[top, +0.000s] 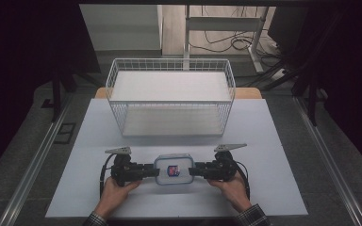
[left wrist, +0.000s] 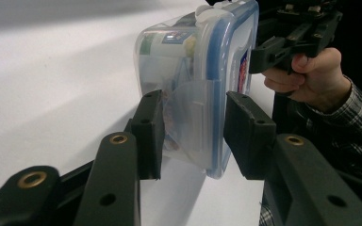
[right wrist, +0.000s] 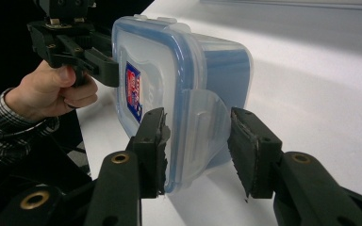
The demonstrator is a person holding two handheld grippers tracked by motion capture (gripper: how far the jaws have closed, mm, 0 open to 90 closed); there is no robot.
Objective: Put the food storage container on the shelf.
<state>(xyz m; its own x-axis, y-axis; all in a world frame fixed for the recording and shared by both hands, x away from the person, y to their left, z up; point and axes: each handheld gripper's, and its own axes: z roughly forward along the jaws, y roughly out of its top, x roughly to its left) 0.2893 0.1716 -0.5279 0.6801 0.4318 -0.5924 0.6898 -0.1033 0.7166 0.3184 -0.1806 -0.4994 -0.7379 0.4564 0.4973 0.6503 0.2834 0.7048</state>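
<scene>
L tool [top: 152, 170] – clamped on box [top: 173, 170] end | R tool [top: 194, 170] – same | basket [top: 170, 96] well apart

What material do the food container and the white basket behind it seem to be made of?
The container looks like clear, glossy plastic: its contents show through the wall, and its lid has a blue seal. The basket looks like white-coated metal wire: a thin open grid, though the coating cannot be confirmed.

container [top: 173, 170] on table [top: 273, 188], between 2 grippers, basket [top: 170, 96] behind it
</scene>
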